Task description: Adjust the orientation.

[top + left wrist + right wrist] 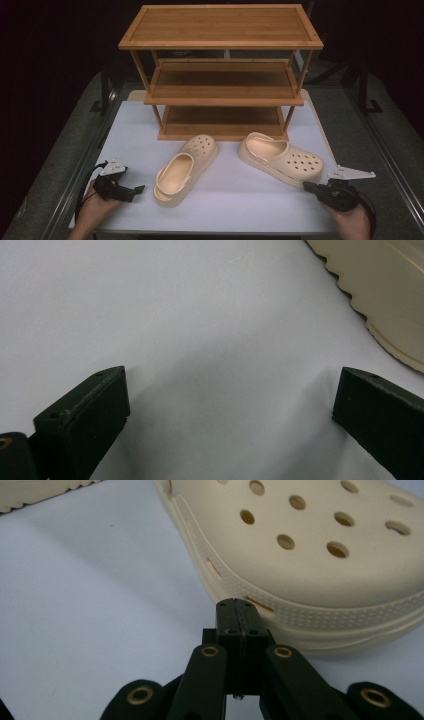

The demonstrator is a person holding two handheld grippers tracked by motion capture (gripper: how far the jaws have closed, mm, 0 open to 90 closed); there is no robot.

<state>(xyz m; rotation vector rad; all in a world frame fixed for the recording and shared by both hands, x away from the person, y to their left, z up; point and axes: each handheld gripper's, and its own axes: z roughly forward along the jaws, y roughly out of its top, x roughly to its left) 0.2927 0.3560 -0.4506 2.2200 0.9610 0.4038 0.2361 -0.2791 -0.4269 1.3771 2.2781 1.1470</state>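
Cream foam-like clogs, two of them, lie on the white counter (125,130) in front of the wooden rack (220,75): the right clog (280,159) near the right edge, the left clog (186,169) towards the middle. Both look light, springy and a little slick, so the heel strap or the rim of the opening seems the surest hold. The right gripper (235,611), jaws pressed together on nothing, sits just at the right clog's toe. The left gripper (225,405), jaws wide, rests near the counter's front left corner beside the other clog's heel.
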